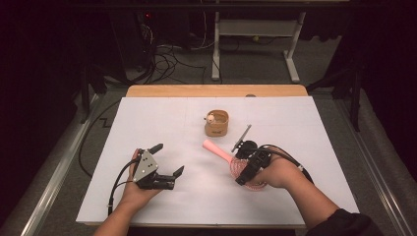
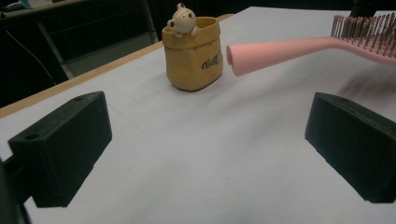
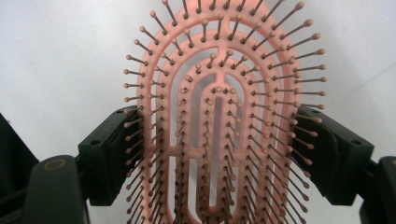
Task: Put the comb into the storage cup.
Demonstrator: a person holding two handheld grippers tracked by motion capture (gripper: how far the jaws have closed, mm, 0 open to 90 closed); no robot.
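Observation:
A pink hairbrush [image 1: 216,149] lies across the white sheet, its handle pointing to the back left. My right gripper [image 1: 244,172] is shut on the brush's oval head [image 3: 219,116], one jaw against each side, bristles facing the camera. The brush handle [image 2: 289,49] hangs just above the sheet in the left gripper view. My left gripper [image 1: 168,159] rests at the front left, jaws wide open with nothing between them [image 2: 205,154]. A small tan pouch [image 1: 217,123] with a little bear figure [image 2: 183,19] on its rim stands upright behind the brush.
A thin dark stick-like object [image 1: 241,137] lies just behind my right hand. The white sheet [image 1: 147,118] covers a wooden table whose far edge [image 1: 216,90] shows at the back. Table legs and cables stand on the floor beyond.

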